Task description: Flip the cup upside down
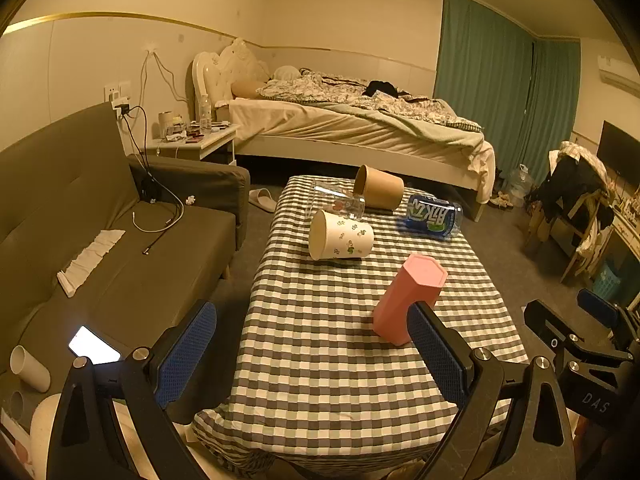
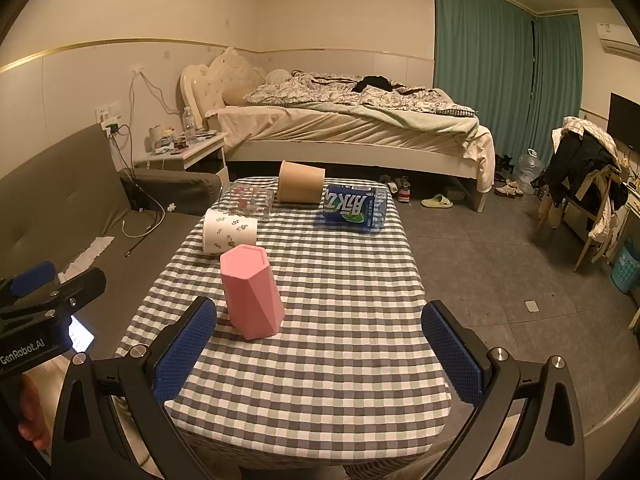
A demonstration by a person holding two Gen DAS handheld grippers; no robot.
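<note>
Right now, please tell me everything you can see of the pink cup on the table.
The pink cup is a tall faceted container with a hexagonal top, matte and smooth like plastic. It stands on the checked tablecloth, nearest of all the objects. The top face looks closed in both views, so it may already be upside down, but I cannot tell for certain. Nothing touches it. The left claw and the right claw are both open and empty, short of the cup.

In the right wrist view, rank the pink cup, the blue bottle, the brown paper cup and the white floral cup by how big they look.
Largest to smallest as they appear:
1. pink cup, though it is nearest the camera
2. blue bottle
3. white floral cup and brown paper cup look about alike, so I will not rank them.
</note>
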